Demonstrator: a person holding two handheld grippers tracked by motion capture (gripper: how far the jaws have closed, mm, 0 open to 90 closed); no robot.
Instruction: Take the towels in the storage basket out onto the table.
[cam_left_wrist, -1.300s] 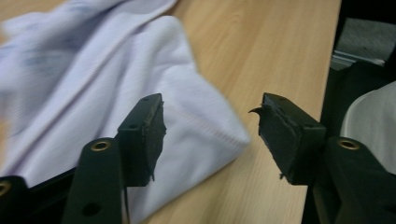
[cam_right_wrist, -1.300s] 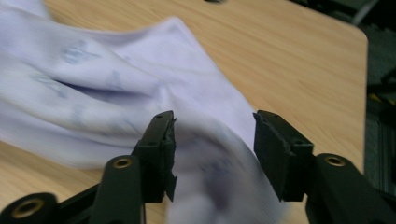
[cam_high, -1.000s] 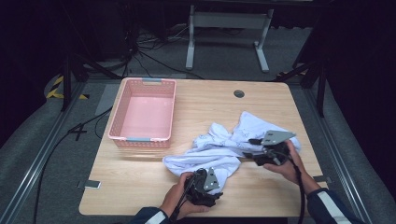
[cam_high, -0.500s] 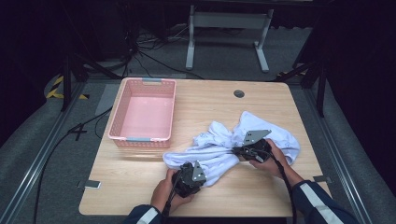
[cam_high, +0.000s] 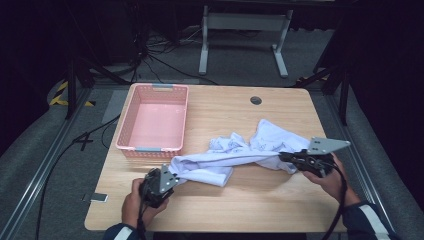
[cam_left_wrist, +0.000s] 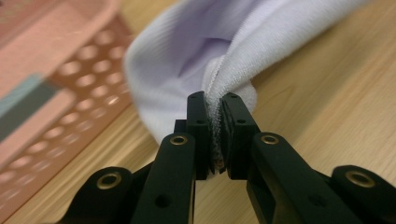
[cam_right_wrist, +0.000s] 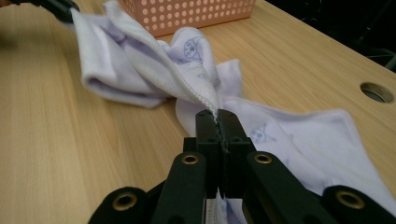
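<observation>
A white cloth (cam_high: 240, 155) with small printed figures lies on the wooden table, pulled into a long band between my two grippers. My left gripper (cam_high: 172, 178) is at the front left, and its jaws have just been closing on the cloth's left end. In the left gripper view the left gripper (cam_left_wrist: 214, 105) pinches a hemmed edge of the cloth (cam_left_wrist: 210, 51). At the right, my right gripper (cam_high: 289, 157) is shut on the other end. In the right gripper view the right gripper (cam_right_wrist: 215, 116) clamps a seam of the cloth (cam_right_wrist: 149, 60).
A pink perforated basket (cam_high: 150, 149) stands empty at the table's back left, close behind the left gripper; its wall shows as basket (cam_left_wrist: 56, 93) and basket (cam_right_wrist: 187, 14). A cable hole (cam_high: 256, 100) sits near the far edge. A small flat device (cam_high: 95, 197) lies at the front left corner.
Both grippers have closed on the cloth. The left hand has moved left toward the basket and the right hand has moved right, which draws the bunched cloth out into a band.
</observation>
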